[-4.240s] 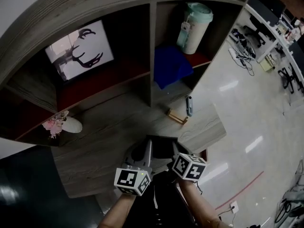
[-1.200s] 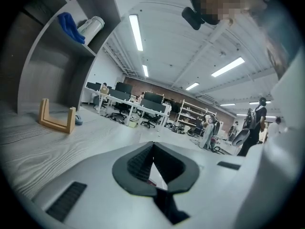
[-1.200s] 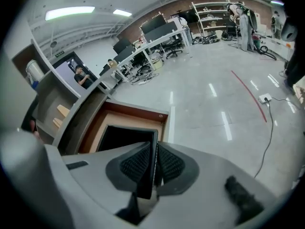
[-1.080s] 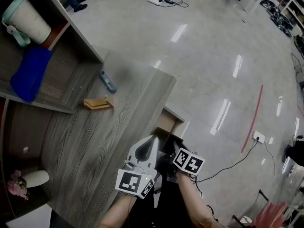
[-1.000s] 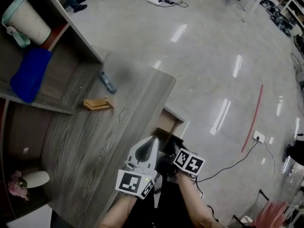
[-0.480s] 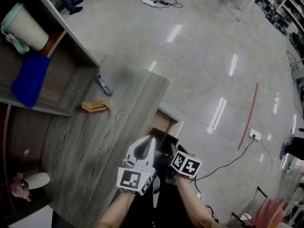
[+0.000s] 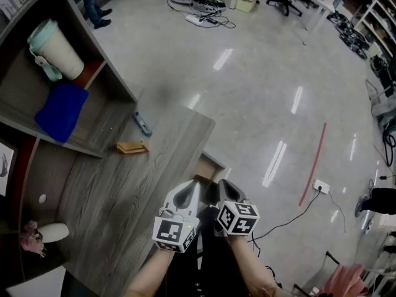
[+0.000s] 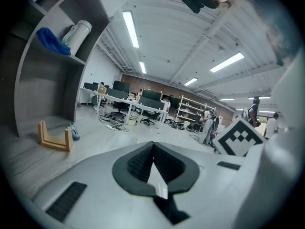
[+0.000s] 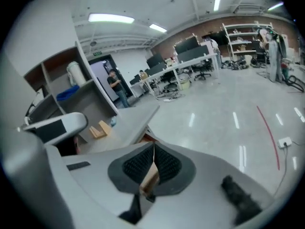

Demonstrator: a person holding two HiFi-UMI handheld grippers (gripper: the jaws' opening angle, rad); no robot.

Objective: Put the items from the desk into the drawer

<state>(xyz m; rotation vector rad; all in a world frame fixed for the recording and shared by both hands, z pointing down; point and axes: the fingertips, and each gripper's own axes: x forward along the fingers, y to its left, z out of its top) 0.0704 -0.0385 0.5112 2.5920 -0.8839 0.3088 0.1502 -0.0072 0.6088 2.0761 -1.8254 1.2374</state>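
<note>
Wooden stand (image 7: 132, 147) and blue item (image 7: 142, 124) lie on the worktop (image 7: 124, 190), at eleven o'clock from the left gripper (image 7: 197, 184) (jaws together, empty) and the right gripper (image 7: 218, 184), whose jaws just closed on nothing. Picking seems not begun; next, reopen and reach the stand.

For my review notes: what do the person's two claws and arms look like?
Both the left claw and right claw have smooth light-grey moulded shells with black ribbed pads. Each carries a white cube printed with black square markers. The forearms show no sleeves.
</note>
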